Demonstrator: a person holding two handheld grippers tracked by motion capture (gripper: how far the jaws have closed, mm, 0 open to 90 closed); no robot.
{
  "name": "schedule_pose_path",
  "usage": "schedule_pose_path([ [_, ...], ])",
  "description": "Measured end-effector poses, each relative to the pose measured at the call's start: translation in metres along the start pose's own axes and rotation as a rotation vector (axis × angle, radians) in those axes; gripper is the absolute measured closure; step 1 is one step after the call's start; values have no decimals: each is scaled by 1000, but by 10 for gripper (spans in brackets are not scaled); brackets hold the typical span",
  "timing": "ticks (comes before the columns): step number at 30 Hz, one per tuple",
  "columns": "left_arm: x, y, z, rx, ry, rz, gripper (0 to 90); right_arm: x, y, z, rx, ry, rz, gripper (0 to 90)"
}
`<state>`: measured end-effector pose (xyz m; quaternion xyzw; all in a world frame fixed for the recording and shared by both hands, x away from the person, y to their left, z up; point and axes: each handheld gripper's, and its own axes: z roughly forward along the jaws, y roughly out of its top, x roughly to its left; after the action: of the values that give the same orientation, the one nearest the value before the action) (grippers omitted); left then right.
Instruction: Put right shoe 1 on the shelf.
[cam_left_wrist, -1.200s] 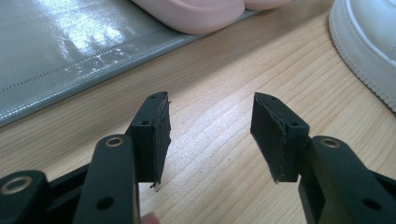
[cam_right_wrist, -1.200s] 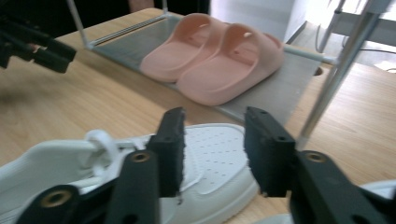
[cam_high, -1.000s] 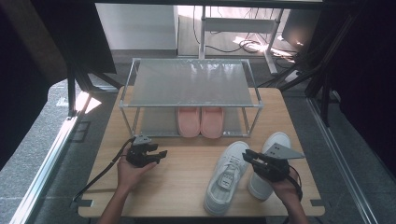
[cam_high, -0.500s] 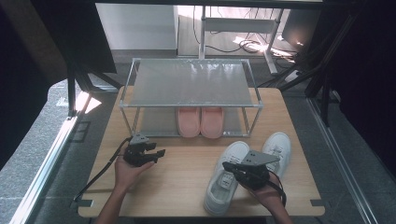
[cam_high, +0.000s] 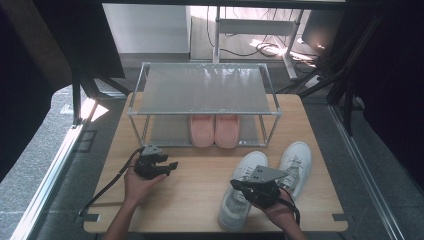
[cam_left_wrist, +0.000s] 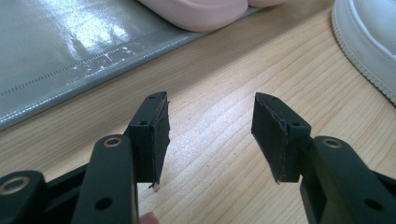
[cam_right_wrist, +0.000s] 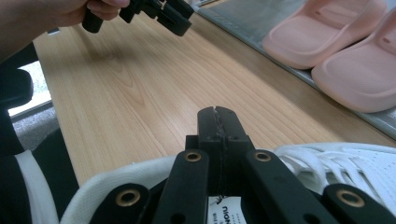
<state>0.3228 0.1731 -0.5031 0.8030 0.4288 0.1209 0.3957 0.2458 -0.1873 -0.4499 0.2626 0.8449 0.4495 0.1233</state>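
Pale grained wooden table (cam_high: 200, 195); right gripper (cam_right_wrist: 218, 116) jaws clenched above white laced sneaker (cam_high: 242, 197), left gripper (cam_left_wrist: 210, 135) jaws released.

A matt, pale wood-grain table (cam_high: 200, 200) carries white sneakers (cam_high: 240, 200) of smooth leather-like material with ribbed rubber edging and cloth laces. Pink slippers (cam_high: 214, 131) look soft, matt and foam-like. The rack (cam_high: 202, 90) pairs metal tubing with glossy grey sheeting. Gripper pads (cam_left_wrist: 161, 135) appear rough, black and rubbery.
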Motion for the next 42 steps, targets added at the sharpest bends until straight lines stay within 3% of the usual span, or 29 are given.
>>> schedule_pose_path([
  [9,1,0,-3,-2,7,2,474,25,5,17,41,63,-66,900],
  [18,1,-1,1,9,7,5,474,38,4,28,75,104,-91,900],
  [25,0,-1,2,14,9,6,475,40,1,34,125,80,-111,900],
  [32,1,-1,2,13,10,4,474,36,-1,35,162,72,-90,900],
  [42,1,-2,1,13,11,2,474,33,-1,33,171,85,-74,900],
])
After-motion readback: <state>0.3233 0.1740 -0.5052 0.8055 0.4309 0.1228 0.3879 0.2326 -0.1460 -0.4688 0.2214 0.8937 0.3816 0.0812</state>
